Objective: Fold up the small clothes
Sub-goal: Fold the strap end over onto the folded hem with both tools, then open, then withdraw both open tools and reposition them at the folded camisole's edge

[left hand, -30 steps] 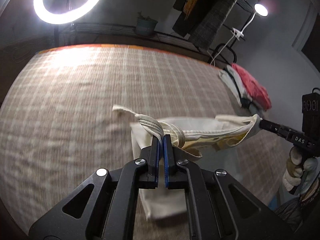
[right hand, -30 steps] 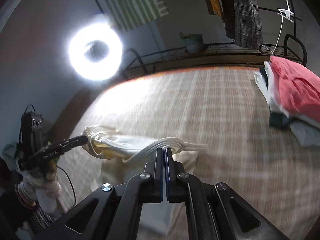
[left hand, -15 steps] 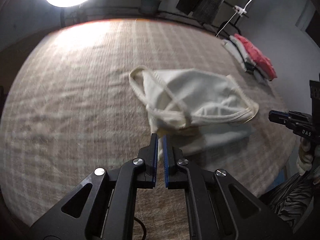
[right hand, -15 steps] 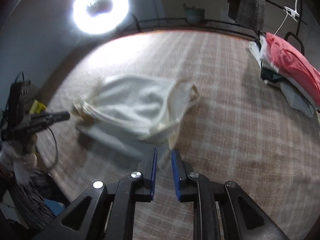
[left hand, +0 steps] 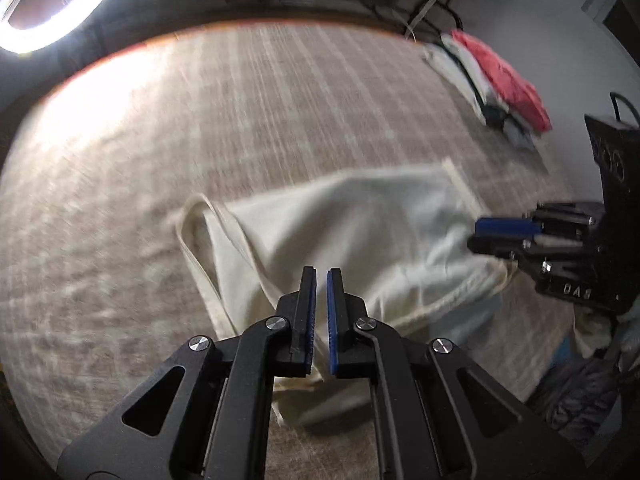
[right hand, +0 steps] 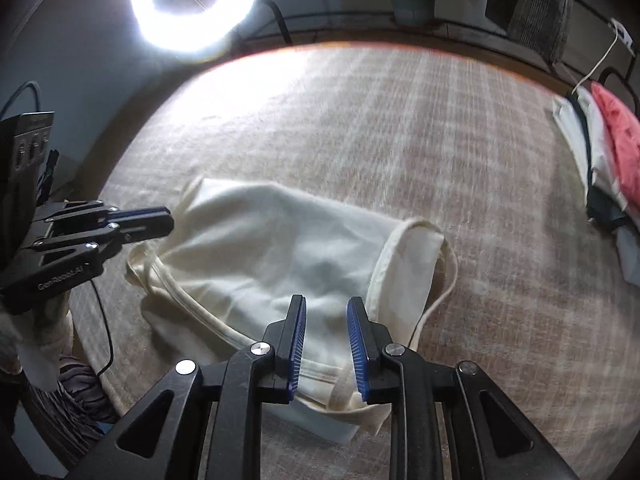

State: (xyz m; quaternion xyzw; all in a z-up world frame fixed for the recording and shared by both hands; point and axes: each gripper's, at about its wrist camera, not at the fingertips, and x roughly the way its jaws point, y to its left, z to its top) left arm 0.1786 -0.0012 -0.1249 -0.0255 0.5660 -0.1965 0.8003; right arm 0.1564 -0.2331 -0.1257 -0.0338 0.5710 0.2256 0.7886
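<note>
Left wrist view: left claw [left hand: 321, 280] slightly parted, empty, above cream cotton singlet [left hand: 352, 232] on plaid counter [left hand: 240, 112]; right claw [right hand: 326, 308] released, red-topped clothes stack [right hand: 612, 140] at 2 o'clock.

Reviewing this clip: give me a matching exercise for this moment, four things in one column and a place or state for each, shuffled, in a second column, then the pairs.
Column one:
1. cream garment
2. stack of clothes
3. ring light
4. right gripper

Column two:
A. glowing beyond the far edge of the bed
B. jaws apart, empty, above the garment's near edge
C. lying spread on the checked bedcover
D. piled at the bed's right edge, red piece on top

Pairs: 1-C, 2-D, 3-A, 4-B
</note>
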